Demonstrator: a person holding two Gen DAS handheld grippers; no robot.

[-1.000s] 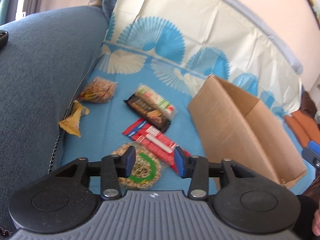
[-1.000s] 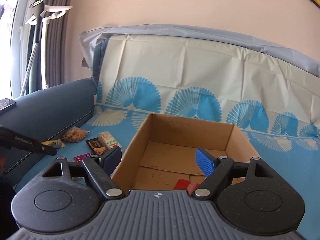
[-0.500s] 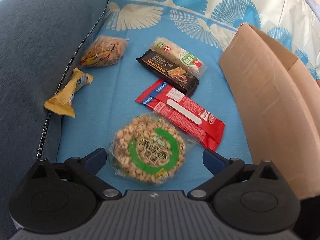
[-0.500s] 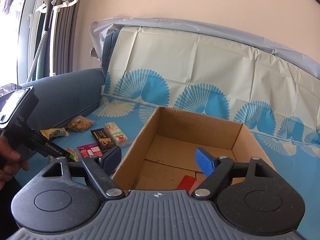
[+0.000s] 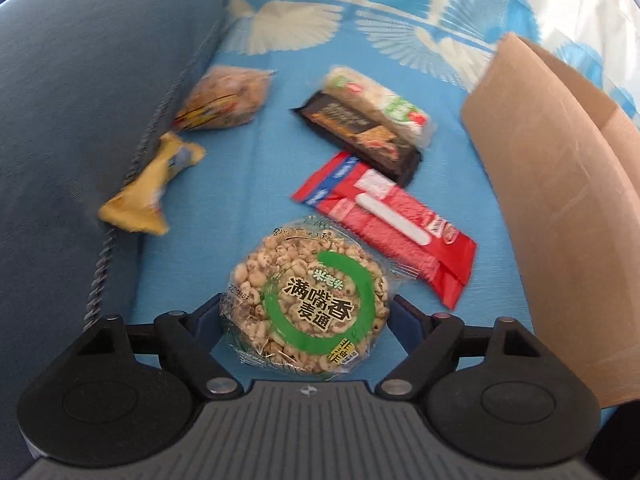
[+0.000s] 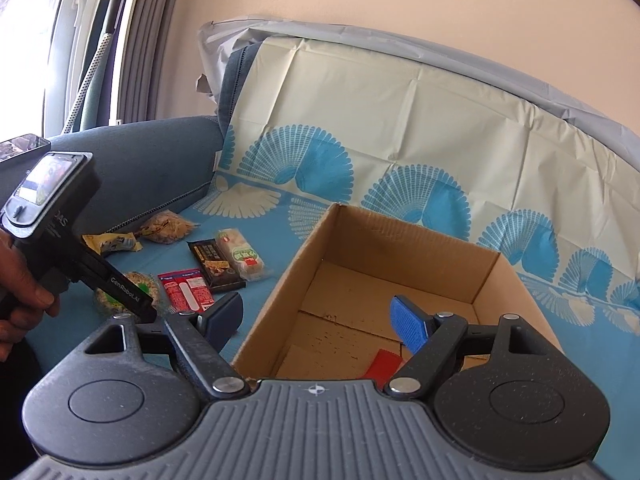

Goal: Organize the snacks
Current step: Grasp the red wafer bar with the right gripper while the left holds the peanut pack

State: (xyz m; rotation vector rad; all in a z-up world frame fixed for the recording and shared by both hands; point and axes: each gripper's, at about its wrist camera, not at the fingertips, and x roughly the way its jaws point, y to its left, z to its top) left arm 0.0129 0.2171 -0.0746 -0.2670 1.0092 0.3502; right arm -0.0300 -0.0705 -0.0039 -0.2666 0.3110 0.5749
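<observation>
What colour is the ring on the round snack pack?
Green, clearest in the left wrist view on the round snack pack.

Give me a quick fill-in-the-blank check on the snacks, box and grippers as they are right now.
1. The left gripper is open around the round ____ snack pack.
2. The red packet lies between that pack and the cardboard ____.
3. The right gripper is open and holds ____.
4. The yellow wrapper lies against the sofa's ____ arm.

Missing words: puffed-grain; box; nothing; blue
</observation>
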